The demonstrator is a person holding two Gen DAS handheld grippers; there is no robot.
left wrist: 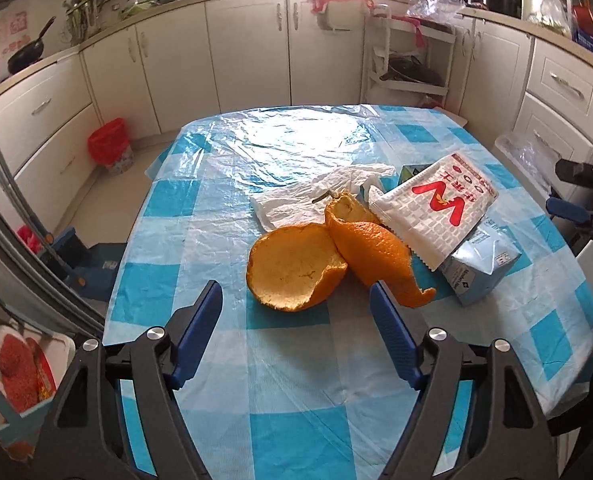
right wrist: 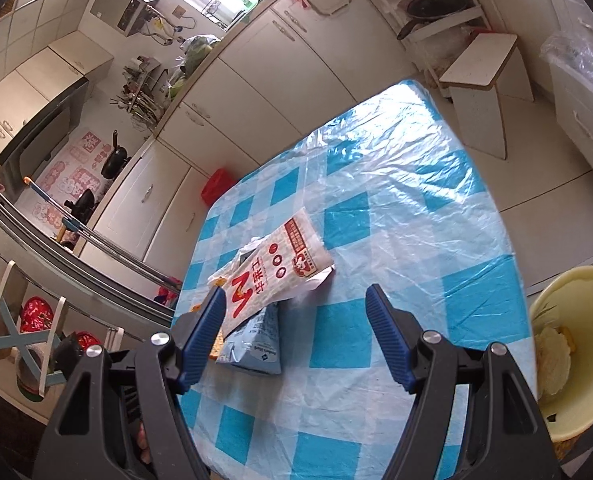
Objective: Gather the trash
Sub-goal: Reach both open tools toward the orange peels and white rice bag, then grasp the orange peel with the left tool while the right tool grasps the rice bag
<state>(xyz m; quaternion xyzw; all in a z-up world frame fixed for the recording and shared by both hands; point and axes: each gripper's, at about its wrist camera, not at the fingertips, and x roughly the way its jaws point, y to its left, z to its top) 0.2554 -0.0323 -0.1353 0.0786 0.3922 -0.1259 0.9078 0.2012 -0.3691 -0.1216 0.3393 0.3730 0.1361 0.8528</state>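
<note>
Trash lies on a blue-and-white checked tablecloth [left wrist: 280,392]. An orange peel [left wrist: 296,268] in two pieces lies just ahead of my open, empty left gripper [left wrist: 295,295]. Beside it are a white snack wrapper with a red M [left wrist: 436,212], a light blue carton [left wrist: 480,264] under the wrapper, and a crumpled white plastic bag [left wrist: 308,196]. My right gripper [right wrist: 295,295] is open and empty above the table, with the wrapper [right wrist: 272,276] and carton [right wrist: 256,344] by its left finger. The right gripper also shows at the right edge of the left wrist view [left wrist: 576,196].
A pale yellow bowl [right wrist: 576,352] with scraps in it is beyond the table's right edge. A red-lined bin [left wrist: 110,146] stands on the floor by the cabinets. A white stool [right wrist: 484,80] stands past the table's far end. Cabinets surround the table.
</note>
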